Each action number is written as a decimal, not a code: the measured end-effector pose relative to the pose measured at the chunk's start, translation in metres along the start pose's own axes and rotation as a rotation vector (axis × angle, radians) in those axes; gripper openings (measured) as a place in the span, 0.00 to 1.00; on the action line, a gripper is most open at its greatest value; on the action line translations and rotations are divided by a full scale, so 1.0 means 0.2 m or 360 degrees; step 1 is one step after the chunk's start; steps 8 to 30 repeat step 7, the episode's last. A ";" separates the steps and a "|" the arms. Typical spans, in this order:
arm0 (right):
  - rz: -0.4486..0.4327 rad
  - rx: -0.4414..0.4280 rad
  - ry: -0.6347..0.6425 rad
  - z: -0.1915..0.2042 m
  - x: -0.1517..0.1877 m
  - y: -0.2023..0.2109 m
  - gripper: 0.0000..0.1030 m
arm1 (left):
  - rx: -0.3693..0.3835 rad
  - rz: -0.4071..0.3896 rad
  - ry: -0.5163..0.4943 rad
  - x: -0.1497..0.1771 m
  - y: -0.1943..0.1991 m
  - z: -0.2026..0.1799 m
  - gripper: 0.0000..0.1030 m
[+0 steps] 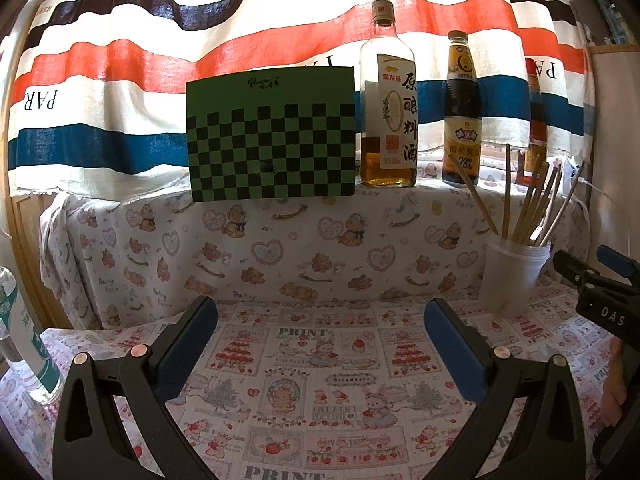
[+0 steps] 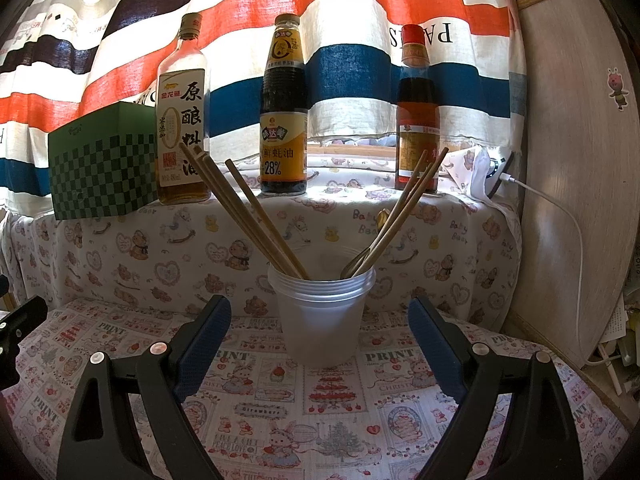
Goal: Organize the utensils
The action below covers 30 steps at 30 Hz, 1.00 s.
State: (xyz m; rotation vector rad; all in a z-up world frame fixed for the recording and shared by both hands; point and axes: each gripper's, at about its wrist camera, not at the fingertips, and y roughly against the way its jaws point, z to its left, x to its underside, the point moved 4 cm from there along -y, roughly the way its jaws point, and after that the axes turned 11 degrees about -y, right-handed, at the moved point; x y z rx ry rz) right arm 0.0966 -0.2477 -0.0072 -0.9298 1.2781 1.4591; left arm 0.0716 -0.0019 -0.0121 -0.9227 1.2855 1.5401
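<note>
Above the tablecloth (image 1: 320, 360), both grippers' fingers (image 1: 192, 344) (image 2: 436, 344) spread wide, holding nothing.

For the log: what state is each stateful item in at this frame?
left gripper: open, jaws empty
right gripper: open, jaws empty
plastic cup: upright, holding utensils
chopsticks: leaning in cup
cooking wine bottle: upright, capped, nearly empty
oyster sauce bottle: upright, capped

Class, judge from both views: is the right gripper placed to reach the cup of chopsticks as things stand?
Probably yes. The right gripper is open and faces the cup head-on, jaws standing either side of it, with only bare tablecloth between. The chopsticks lean outward above, clear of the jaws.
</note>
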 end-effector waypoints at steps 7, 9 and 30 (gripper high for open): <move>0.0002 -0.0001 0.0000 0.00 0.00 0.00 0.89 | -0.0007 0.0007 0.0004 0.00 0.00 0.01 1.00; 0.0002 -0.0001 0.0000 0.00 0.00 0.00 0.89 | -0.0007 0.0007 0.0004 0.00 0.00 0.01 1.00; 0.0002 -0.0001 0.0000 0.00 0.00 0.00 0.89 | -0.0007 0.0007 0.0004 0.00 0.00 0.01 1.00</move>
